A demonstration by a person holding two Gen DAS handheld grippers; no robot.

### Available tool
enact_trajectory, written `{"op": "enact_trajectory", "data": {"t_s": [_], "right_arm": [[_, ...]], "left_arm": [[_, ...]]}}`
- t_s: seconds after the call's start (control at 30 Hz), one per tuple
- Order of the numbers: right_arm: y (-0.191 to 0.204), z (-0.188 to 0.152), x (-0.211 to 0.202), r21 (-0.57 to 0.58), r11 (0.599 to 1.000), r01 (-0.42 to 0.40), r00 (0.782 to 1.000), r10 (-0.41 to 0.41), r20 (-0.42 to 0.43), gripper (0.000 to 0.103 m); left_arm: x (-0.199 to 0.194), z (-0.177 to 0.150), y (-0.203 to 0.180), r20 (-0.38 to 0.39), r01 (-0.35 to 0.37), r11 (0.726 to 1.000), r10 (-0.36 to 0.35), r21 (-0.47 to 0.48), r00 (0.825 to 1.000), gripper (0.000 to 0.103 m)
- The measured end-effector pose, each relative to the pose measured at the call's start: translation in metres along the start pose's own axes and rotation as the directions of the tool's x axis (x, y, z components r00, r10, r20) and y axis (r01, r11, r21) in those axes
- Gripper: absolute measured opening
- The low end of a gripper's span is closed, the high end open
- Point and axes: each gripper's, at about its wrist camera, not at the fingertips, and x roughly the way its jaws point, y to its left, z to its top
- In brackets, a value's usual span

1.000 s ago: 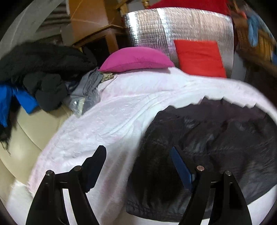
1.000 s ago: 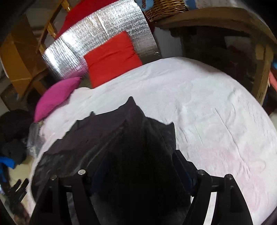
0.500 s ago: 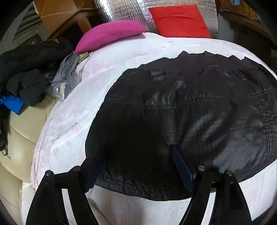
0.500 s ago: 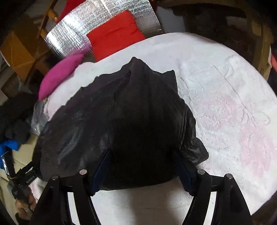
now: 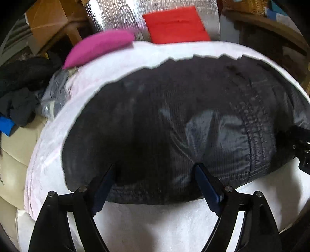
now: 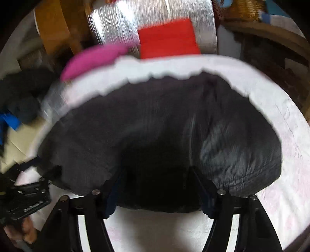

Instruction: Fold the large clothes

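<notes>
Folding work on a large dark quilted jacket (image 5: 174, 124) under way on a pale bedspread (image 5: 108, 75), seen through two wrist cameras, both frames smeared by motion. The garment fills the centre of each frame, spread broad side up, its stitched hem running along the lower edge nearest the tools. In the left-wrist view, the left gripper (image 5: 155, 180) sits at lower centre, fingers spread wide with the hem lying between them; they are apart rather than pinched, so nothing appears held. In the right-wrist view, the right gripper (image 6: 157, 184) also shows its fingers parted, the near fold of the jacket bulging into the gap, though whether the fabric is actually caught cannot be told. Each tool shows at the edge of the other's frame, which puts them at opposite ends of the hem, a placement that would suit lifting that edge evenly. A pink cushion (image 5: 98, 46) and a red cushion (image 5: 174, 25) rest beyond the bedspread at upper centre, against a silver padded panel (image 5: 116, 17). Other dark clothes (image 5: 21, 89) lie heaped at the left.
</notes>
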Motion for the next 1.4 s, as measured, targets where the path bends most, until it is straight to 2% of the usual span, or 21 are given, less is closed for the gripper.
{"op": "enact_trajectory", "data": {"t_s": [0.13, 0.27, 0.47, 0.53, 0.63, 0.77, 0.9, 1.0, 1.13, 1.23, 1.4], "right_arm": [[-0.003, -0.002, -0.009, 0.037, 0.999, -0.020, 1.000, 0.019, 0.025, 0.068], [-0.008, -0.011, -0.032, 0.100, 0.994, -0.053, 0.993, 0.043, 0.106, 0.069], [-0.003, -0.027, -0.084, 0.116, 0.993, -0.011, 0.966, -0.019, 0.257, 0.071], [-0.001, -0.037, -0.109, 0.115, 0.993, 0.006, 0.950, -0.042, 0.310, 0.073], [0.004, -0.047, -0.141, 0.118, 0.992, 0.041, 0.932, -0.081, 0.353, 0.075], [0.013, -0.051, -0.185, 0.106, 0.991, 0.087, 0.921, -0.120, 0.370, 0.075], [0.022, -0.057, -0.233, 0.095, 0.987, 0.131, 0.900, -0.158, 0.406, 0.077], [0.033, -0.068, -0.268, 0.074, 0.986, 0.147, 0.881, -0.165, 0.443, 0.078], [0.046, -0.081, -0.306, 0.053, 0.990, 0.127, 0.874, -0.137, 0.465, 0.079], [0.053, -0.088, -0.325, 0.045, 0.993, 0.107, 0.870, -0.115, 0.480, 0.079], [0.064, -0.100, -0.350, 0.045, 0.996, 0.081, 0.870, -0.093, 0.485, 0.079]], "left_arm": [[-0.021, -0.001, 0.004, 0.060, 0.016, 1.000, -0.014, -0.026, 0.998, 0.084], [-0.046, -0.012, 0.003, 0.124, 0.006, 0.999, 0.000, -0.048, 0.992, 0.084], [-0.094, -0.023, 0.008, 0.207, 0.009, 0.995, 0.012, -0.097, 0.978, 0.084], [-0.115, -0.028, 0.012, 0.236, -0.004, 0.994, 0.031, -0.113, 0.971, 0.084], [-0.145, -0.035, 0.018, 0.271, -0.017, 0.990, 0.054, -0.138, 0.961, 0.087], [-0.183, -0.042, 0.029, 0.314, -0.003, 0.986, 0.055, -0.164, 0.948, 0.088], [-0.230, -0.054, 0.036, 0.377, -0.039, 0.981, 0.109, -0.188, 0.920, 0.097], [-0.261, -0.061, 0.044, 0.426, -0.016, 0.979, 0.102, -0.202, 0.899, 0.097], [-0.303, -0.073, 0.052, 0.473, -0.007, 0.977, 0.110, -0.215, 0.874, 0.098], [-0.323, -0.079, 0.058, 0.485, -0.012, 0.972, 0.128, -0.234, 0.865, 0.100], [-0.345, -0.090, 0.066, 0.482, -0.002, 0.966, 0.131, -0.260, 0.866, 0.100]]}}
